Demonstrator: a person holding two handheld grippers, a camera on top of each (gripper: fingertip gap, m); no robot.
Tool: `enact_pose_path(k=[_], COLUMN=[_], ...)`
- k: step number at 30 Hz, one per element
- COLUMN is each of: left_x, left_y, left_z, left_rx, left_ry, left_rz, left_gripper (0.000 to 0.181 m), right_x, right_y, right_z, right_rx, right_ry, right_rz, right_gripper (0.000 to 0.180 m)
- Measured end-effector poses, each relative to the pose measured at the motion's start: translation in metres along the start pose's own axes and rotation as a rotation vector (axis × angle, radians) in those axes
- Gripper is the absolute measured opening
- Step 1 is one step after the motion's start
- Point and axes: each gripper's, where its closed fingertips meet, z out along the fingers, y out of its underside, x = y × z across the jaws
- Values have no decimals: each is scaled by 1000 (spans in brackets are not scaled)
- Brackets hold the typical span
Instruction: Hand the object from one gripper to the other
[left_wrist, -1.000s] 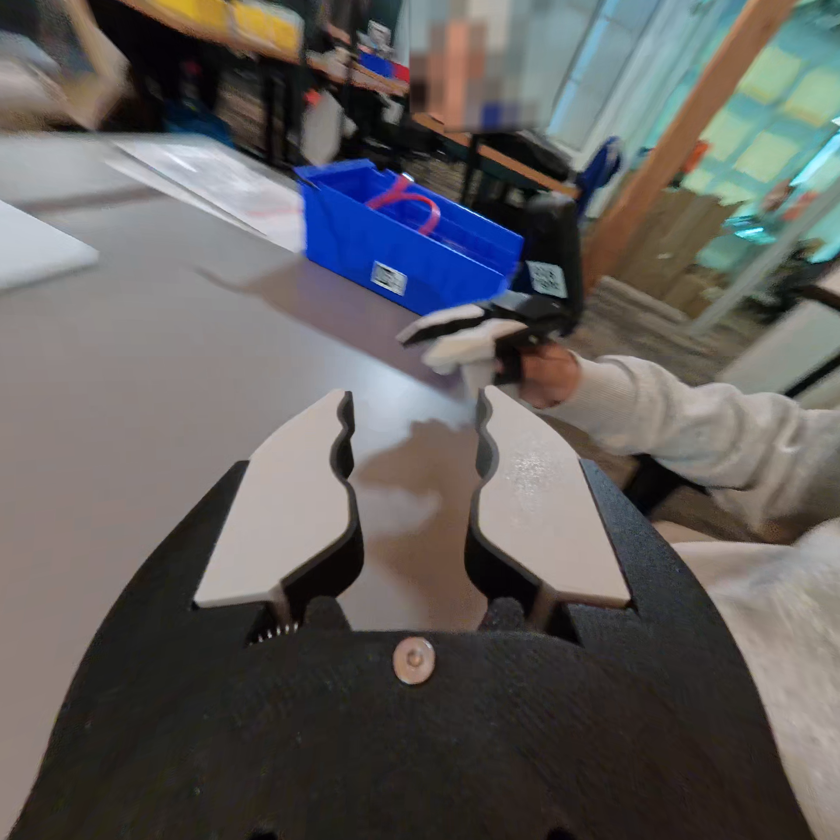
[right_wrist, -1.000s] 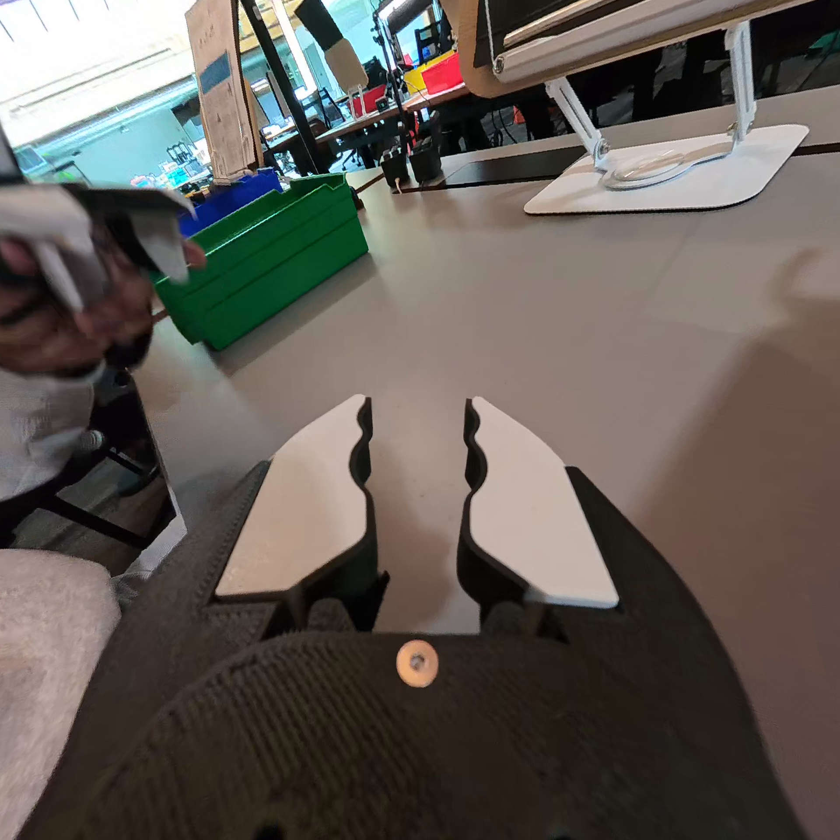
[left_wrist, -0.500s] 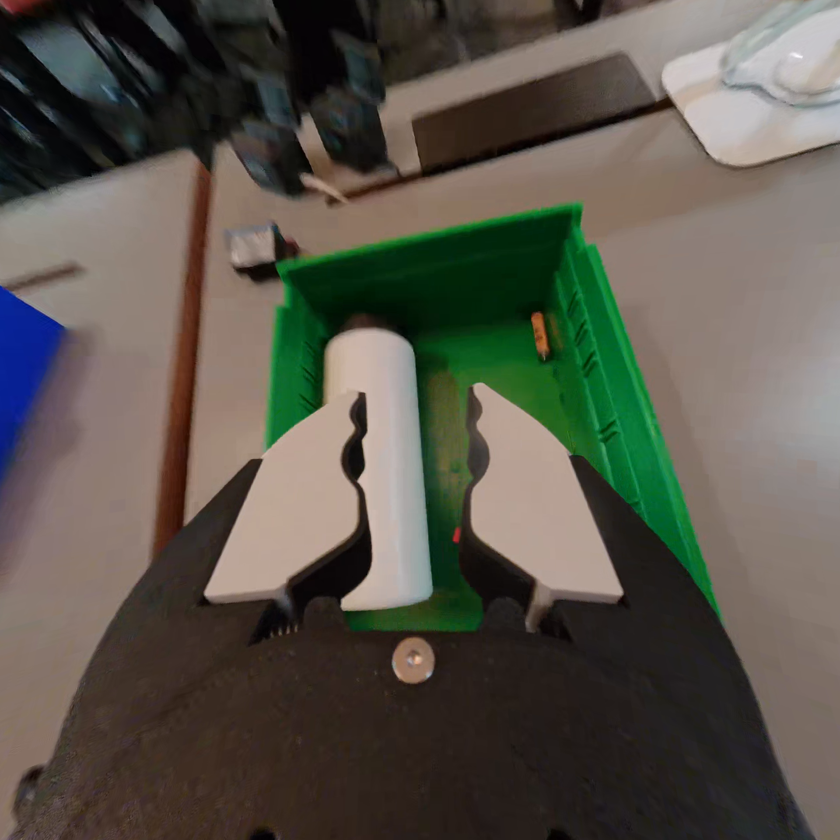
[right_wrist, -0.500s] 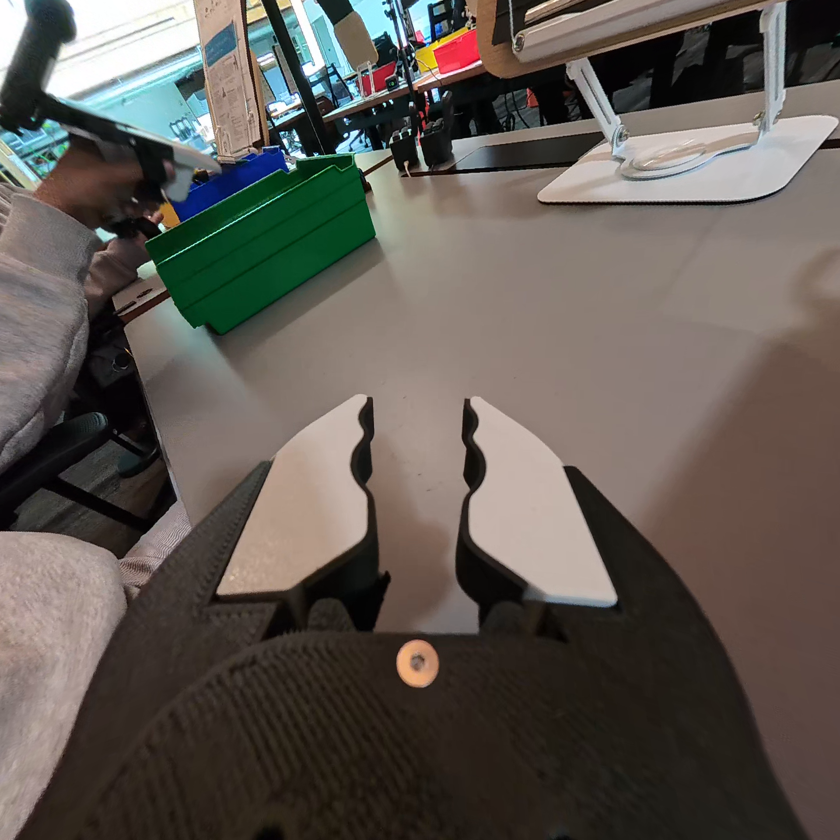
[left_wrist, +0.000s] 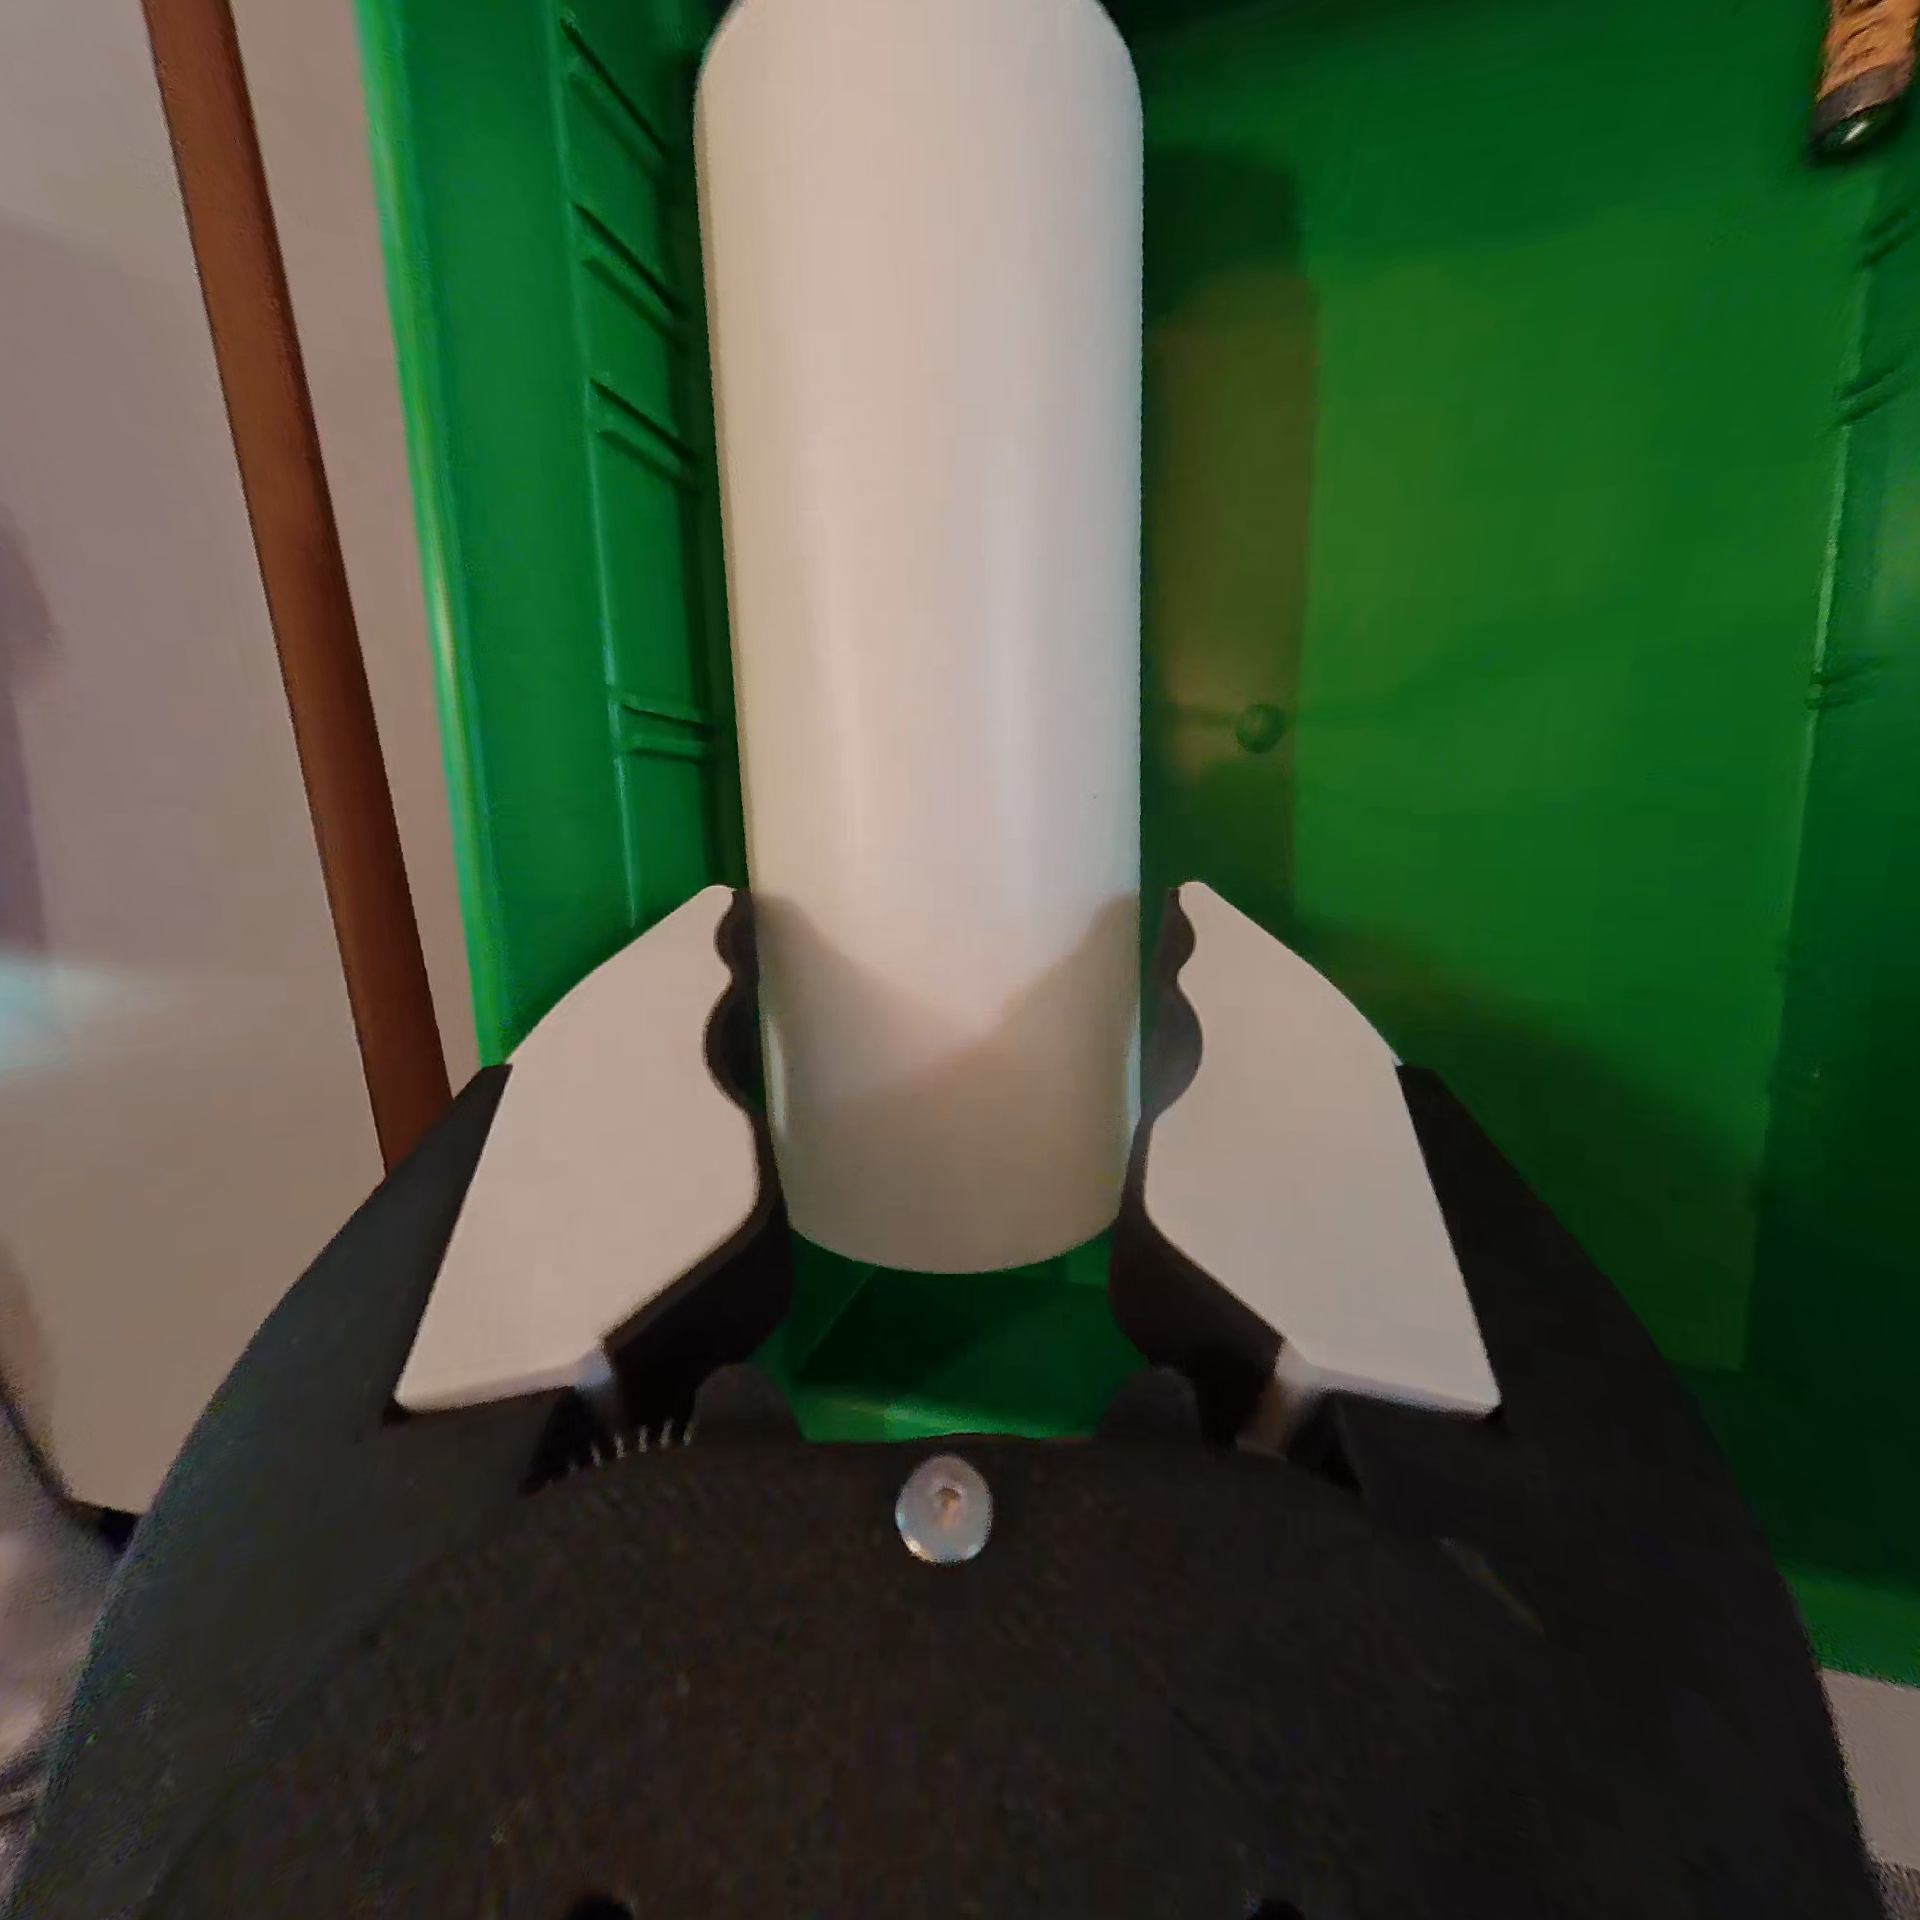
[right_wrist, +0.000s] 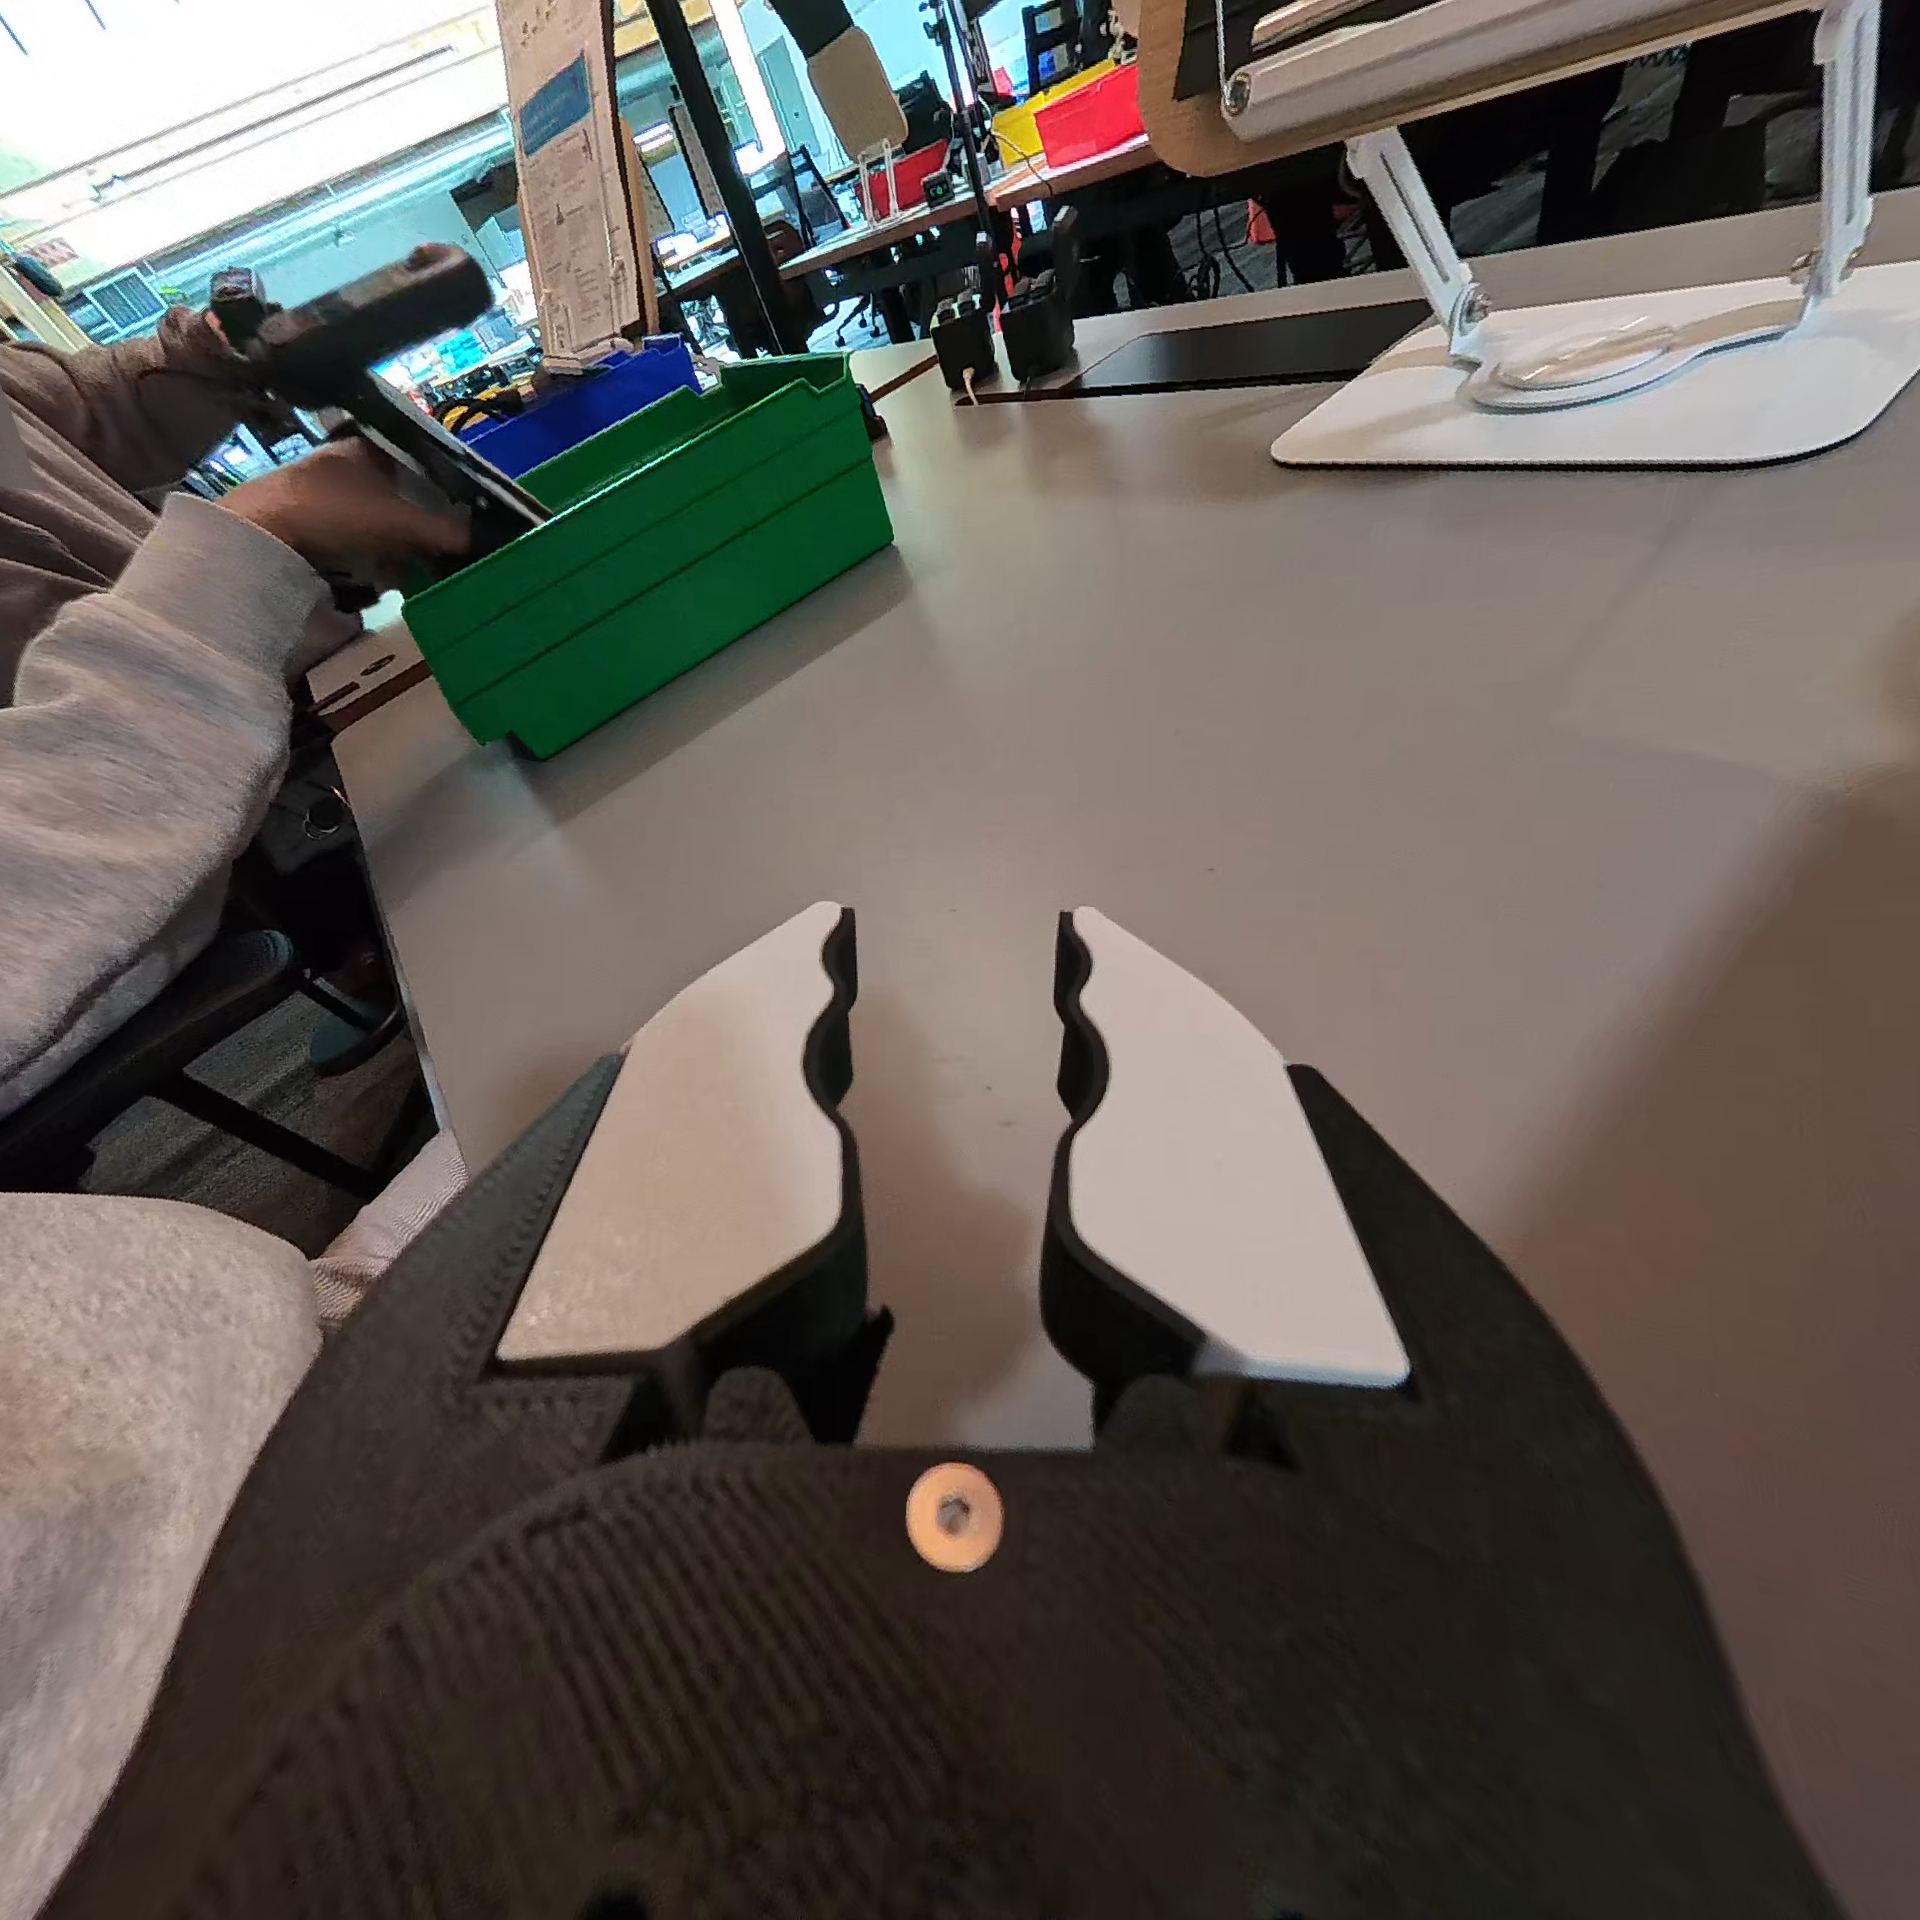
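Observation:
A white cylinder (left_wrist: 925, 582) lies lengthwise in a green bin (left_wrist: 1507, 623), close to its left wall. My left gripper (left_wrist: 951, 904) is open down inside the bin, with a finger on each side of the cylinder's near end. I cannot tell if the pads press on it. In the right wrist view the left gripper's body (right_wrist: 416, 436) tilts down into the green bin (right_wrist: 665, 582), held by a hand. My right gripper (right_wrist: 954, 920) is open and empty, low over the grey table (right_wrist: 1299, 779).
A small orange-brown object (left_wrist: 1860, 94) lies at the bin's far right. A blue bin (right_wrist: 592, 405) stands behind the green one. A white monitor stand base (right_wrist: 1590, 384) and a black pad (right_wrist: 1226, 358) sit at the back. A grey sleeve (right_wrist: 125, 727) is at the left table edge.
My left gripper swung from the table over to the green bin, dropped into it and opened wider around the white cylinder. My right gripper stayed open and nearly still.

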Motion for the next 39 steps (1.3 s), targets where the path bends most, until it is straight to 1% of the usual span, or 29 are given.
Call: enact_pose_path(k=[1,2,5,6,7,12,15,19,25,27,31,36,39], left_x=[3,7,12,15,20,19,16,10,10,10,9,19,31], left_y=[4,9,20,22,18,14,7,-8,-20,-28,-54,-86,-98], left_z=[4,9,19,21,21,24,21,4,-21,-31,-65,-132,-171], left_rx=[-32,-76,-187,-214,-195,-163,-93,31,137,205,433,780,914], left_ry=[0,3,-57,-61,-35,-17,22,77,169,209,349,667,867], left_rz=[6,22,112,128,112,52,-24,-108,-175,-194,-297,-394,-424], left_gripper=[79,85,103,105,100,96,90,87,87,87,86,85,85], right_x=[0,-1,-2,-2,-2,-2,-2,-2,-3,-3,-3,-2,0], right_y=[-1,-1,-3,-3,-3,-4,-4,-4,-4,-4,-4,-4,-13], right_z=[0,-1,-2,-2,-2,-2,-2,-2,-2,-3,-3,-1,6], right_rx=[3,7,15,18,19,20,21,20,22,23,24,21,35], right_ry=[-2,-4,-10,-12,-13,-17,-19,-21,-22,-23,-23,-14,8], right_rz=[0,1,7,9,10,13,15,20,18,18,21,17,-57], right_gripper=[37,37,37,37,37,37,36,36,36,36,36,36,36])
